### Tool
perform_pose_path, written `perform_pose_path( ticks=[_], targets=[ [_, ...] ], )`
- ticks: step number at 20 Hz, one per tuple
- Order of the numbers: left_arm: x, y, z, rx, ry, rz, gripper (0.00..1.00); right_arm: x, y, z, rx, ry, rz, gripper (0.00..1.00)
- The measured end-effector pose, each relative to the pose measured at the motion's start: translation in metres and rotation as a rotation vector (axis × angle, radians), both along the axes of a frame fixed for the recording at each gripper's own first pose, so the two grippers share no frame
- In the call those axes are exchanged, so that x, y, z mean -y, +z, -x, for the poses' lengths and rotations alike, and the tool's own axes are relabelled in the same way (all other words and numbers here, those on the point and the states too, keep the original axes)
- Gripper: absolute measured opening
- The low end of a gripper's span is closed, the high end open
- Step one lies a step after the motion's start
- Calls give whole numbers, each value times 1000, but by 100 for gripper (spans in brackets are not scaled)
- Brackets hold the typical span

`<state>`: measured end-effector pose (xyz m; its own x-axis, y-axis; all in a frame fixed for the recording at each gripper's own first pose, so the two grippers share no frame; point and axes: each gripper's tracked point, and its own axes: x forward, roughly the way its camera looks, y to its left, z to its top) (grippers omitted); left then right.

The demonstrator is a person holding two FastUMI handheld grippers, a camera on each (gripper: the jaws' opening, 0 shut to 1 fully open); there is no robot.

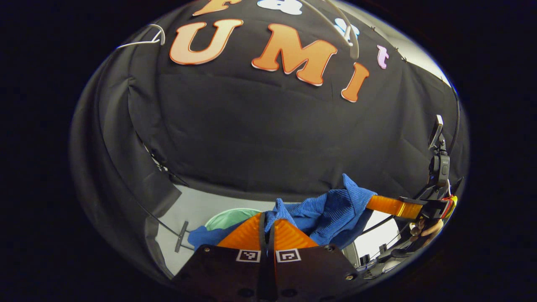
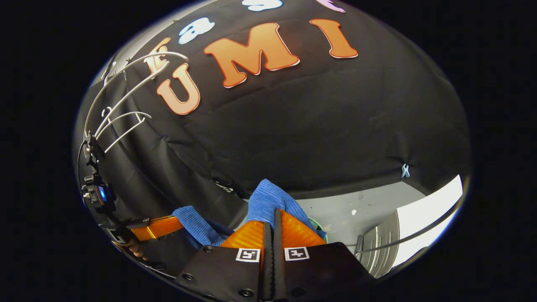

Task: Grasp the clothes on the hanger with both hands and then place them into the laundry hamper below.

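Both grippers, left (image 1: 268, 224) and right (image 2: 272, 220), were clamped on the soft, light blue garment (image 1: 331, 209), which sagged between them above the hamper (image 1: 233, 218).

One blue garment (image 1: 331, 212), two claws, one green hamper (image 1: 230, 217), several white hangers (image 2: 126, 96).

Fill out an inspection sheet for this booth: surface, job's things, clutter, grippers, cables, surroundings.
Surface: grey floor below.
Job's things: blue garment off the hangers, stretched between both grippers; green hamper beneath it; white hangers bare.
Clutter: nothing seen.
Grippers: left gripper and right gripper, fingers pinched on the garment.
Cables: thin dark cable near the left wall.
Surroundings: black cloth wall; pale panel at right.
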<state>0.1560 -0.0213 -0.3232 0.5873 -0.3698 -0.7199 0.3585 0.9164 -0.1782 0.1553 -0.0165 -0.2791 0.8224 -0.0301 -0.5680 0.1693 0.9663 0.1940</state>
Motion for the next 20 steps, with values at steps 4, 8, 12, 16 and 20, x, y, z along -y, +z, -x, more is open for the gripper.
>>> perform_pose_path(
  ticks=[4,8,12,16,20],
  targets=[
    [-3,-38,6,-97,15,-50,0,0,-39,-6,-74,-14,-4,8],
    [-11,-76,8,-194,20,-99,0,0,-72,-14,-137,-41,-5,8],
    [-19,-110,8,-269,40,-139,1,-3,-107,-12,-211,-63,-14,8],
    [-28,-136,18,-384,44,-174,1,-2,-141,-11,-268,-75,-8,8],
    [-31,-155,18,-456,47,-207,1,-6,-174,-9,-334,-82,-1,8]
  ],
)
